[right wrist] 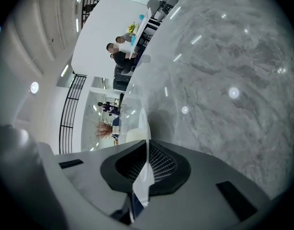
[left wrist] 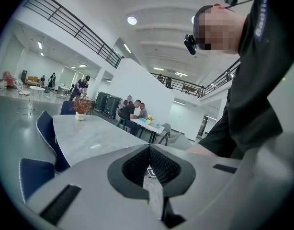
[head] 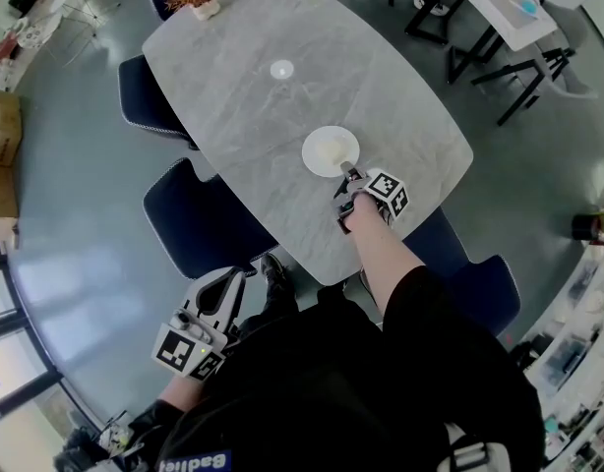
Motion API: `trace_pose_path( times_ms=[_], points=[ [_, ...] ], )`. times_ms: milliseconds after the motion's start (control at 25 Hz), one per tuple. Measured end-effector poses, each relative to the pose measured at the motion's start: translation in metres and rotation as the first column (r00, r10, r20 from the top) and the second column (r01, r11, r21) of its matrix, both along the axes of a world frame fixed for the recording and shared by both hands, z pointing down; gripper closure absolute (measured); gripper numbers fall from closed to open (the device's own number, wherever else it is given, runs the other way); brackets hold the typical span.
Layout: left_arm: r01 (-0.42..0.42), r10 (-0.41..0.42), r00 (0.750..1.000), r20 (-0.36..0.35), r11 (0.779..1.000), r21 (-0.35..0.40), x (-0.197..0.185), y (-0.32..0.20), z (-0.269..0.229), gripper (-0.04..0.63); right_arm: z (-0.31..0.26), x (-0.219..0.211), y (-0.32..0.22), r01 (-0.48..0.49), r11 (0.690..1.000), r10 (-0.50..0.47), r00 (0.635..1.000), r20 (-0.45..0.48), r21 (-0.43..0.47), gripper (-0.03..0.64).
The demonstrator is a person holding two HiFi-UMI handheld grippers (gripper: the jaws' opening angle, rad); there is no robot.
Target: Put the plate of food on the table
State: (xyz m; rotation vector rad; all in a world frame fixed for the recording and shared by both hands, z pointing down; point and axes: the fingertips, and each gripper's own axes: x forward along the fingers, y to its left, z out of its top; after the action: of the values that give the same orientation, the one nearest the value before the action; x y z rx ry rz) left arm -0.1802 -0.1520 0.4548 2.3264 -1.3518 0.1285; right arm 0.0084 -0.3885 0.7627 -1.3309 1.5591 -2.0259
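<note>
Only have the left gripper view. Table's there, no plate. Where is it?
Observer: In the head view the plate is over the grey table, close to its near edge.
Operator: Is it held?
Observer: Yes. The right gripper is shut on the plate's rim, and the right gripper view shows the rim between its jaws.
Operator: Any food on it?
Observer: The head view shows a pale patch in the middle of the plate. It is too small to tell what it is.
</note>
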Motion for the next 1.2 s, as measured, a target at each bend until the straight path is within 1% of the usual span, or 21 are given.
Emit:
trace_pose_path(
  times_ms=[280,440,560,760,880,1200],
  points=[
    [0.0,0.0,1.0,-0.02,1.0,0.0,0.0,-0.004,0.003,0.588,0.01,0.002,-0.001,-0.008,0.999,0.006,0.999,-0.033,-0.054,0.598],
    [0.022,-0.022,0.999,-0.027,1.0,-0.014,-0.007,-0.003,0.002,0.589,0.018,-0.001,0.001,0.008,0.994,-0.017,0.997,-0.076,-0.111,0.598],
    [0.034,-0.035,0.998,-0.048,0.999,-0.019,-0.007,-0.001,0.005,0.588,0.02,-0.001,0.001,0.029,0.989,-0.045,0.993,-0.109,-0.146,0.597],
    [0.035,-0.037,0.996,-0.078,0.999,-0.026,-0.005,0.002,0.007,0.588,0.028,-0.005,0.007,0.067,0.969,-0.094,0.99,-0.105,-0.236,0.578],
    [0.039,-0.042,0.995,-0.093,0.999,-0.029,-0.006,0.006,0.008,0.588,0.027,-0.004,0.006,0.09,0.967,-0.119,0.987,-0.111,-0.239,0.577],
    [0.051,-0.054,0.992,-0.11,0.998,-0.027,-0.009,0.009,0.009,0.588,0.023,-0.005,0.005,0.108,0.968,-0.133,0.986,-0.099,-0.226,0.528]
  ],
)
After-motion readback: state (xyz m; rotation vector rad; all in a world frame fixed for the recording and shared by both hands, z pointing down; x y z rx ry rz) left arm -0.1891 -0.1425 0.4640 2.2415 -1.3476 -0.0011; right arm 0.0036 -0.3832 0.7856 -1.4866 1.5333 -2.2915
